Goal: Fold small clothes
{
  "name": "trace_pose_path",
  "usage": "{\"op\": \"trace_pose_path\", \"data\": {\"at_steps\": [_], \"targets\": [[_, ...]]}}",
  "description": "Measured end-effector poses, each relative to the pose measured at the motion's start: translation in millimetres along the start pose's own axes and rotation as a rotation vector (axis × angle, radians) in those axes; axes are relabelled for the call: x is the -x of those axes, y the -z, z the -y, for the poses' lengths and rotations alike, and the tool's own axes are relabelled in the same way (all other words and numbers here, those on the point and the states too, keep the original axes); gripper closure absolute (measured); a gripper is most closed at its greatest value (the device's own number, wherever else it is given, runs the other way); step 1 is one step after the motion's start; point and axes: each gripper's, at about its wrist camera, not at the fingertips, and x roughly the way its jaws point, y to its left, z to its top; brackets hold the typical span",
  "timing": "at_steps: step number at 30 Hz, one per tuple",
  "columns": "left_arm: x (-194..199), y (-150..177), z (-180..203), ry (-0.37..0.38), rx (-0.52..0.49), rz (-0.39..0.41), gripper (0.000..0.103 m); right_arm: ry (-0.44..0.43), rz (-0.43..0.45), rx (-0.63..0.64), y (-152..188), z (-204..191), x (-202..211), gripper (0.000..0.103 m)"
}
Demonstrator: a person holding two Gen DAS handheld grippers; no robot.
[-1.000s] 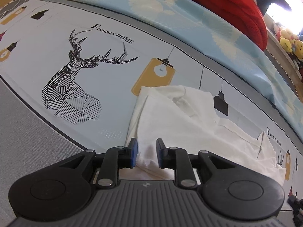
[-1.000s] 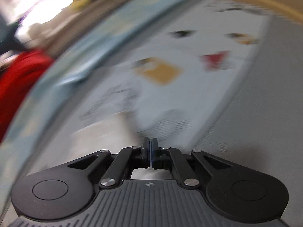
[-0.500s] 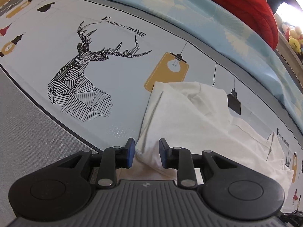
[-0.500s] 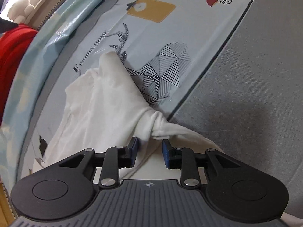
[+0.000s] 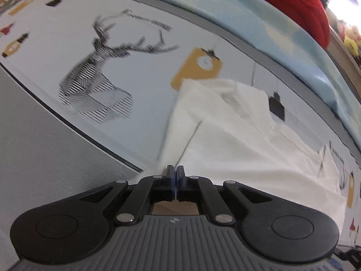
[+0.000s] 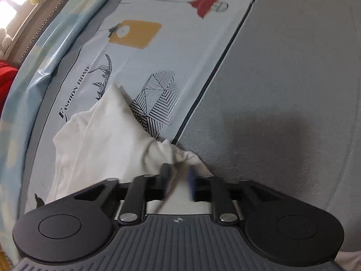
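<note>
Pinching the near edge of the white garment [image 5: 237,140], my left gripper [image 5: 175,171] has its jaws pressed together on the cloth. The garment lies on the printed sheet [image 5: 140,85]. My right gripper [image 6: 179,174] is blurred, seemingly parted around a bunched corner.

The white garment [image 5: 237,135] is soft, matt cloth, creased and bunched. It lies on a smooth printed sheet [image 6: 176,52] with a faint sheen, beside grey woven fabric [image 6: 282,90]. The tongs [image 5: 175,177] are matt black plastic with bright metal rivets and a ribbed grey housing.
</note>
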Motion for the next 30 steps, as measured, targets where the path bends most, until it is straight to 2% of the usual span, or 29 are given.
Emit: {"op": "trace_pose_path", "data": {"at_steps": [2,4,5,7,9,10,11,12,13,15,16,18,19,21,23,24,26,27,28,30], "targets": [[7,-2,-1,-0.024,0.0,0.037,0.101,-0.002,0.063,0.046,2,-10,15,0.079],[17,-3,2,-0.022,-0.018,0.094,0.095,0.0,0.18,0.085,8,-19,33,0.079],[21,-5,6,-0.003,-0.038,0.119,0.089,-0.009,0.257,0.091,10,-21,43,0.079],[24,-4,15,0.057,-0.085,0.14,0.087,-0.063,0.352,0.079,9,-24,54,0.079],[13,-3,19,0.118,-0.093,0.075,0.087,-0.141,0.316,0.114,2,-26,52,0.078],[3,-2,15,0.138,-0.062,0.013,0.087,-0.176,0.265,0.124,-2,-26,44,0.079],[-12,0,9,0.125,-0.022,-0.074,0.087,-0.197,0.195,0.116,-4,-25,32,0.079],[-24,3,2,0.099,0.005,-0.124,0.089,-0.182,0.143,0.105,-5,-22,22,0.079],[-29,5,-2,0.091,0.02,-0.142,0.091,-0.127,0.081,0.082,-6,-16,8,0.079],[-24,3,-4,0.103,0.031,-0.13,0.091,-0.021,0.026,0.015,-6,-2,-9,0.071],[-17,1,-3,0.112,0.026,-0.108,0.089,-0.018,0.021,-0.01,-6,4,-11,0.065],[-1,-1,1,0.111,-0.023,-0.03,0.086,-0.019,0.049,-0.005,-7,3,-3,0.066],[1,0,1,0.1,-0.039,-0.015,0.086,-0.027,0.093,0.032,-7,-3,5,0.066],[-9,2,-5,0.071,-0.039,-0.046,0.086,-0.057,0.151,0.106,-5,-12,15,0.066],[-27,7,-13,0.054,-0.049,-0.136,0.085,-0.049,0.095,0.123,-7,-12,10,0.067],[-27,10,-17,0.063,-0.05,-0.132,0.086,-0.032,0.042,0.096,-7,-6,6,0.067],[-3,12,-12,0.017,-0.097,-0.072,0.086,-0.006,0.008,0.006,-8,7,11,0.066],[18,14,-5,0.001,-0.157,0.002,0.086,-0.016,0.021,0.006,-9,8,19,0.066],[41,16,2,0.004,-0.217,0.091,0.085,-0.04,0.053,0.031,-9,5,33,0.066],[78,24,10,0.004,-0.267,0.194,0.085,-0.109,0.158,0.098,-11,-5,68,0.066]]}}
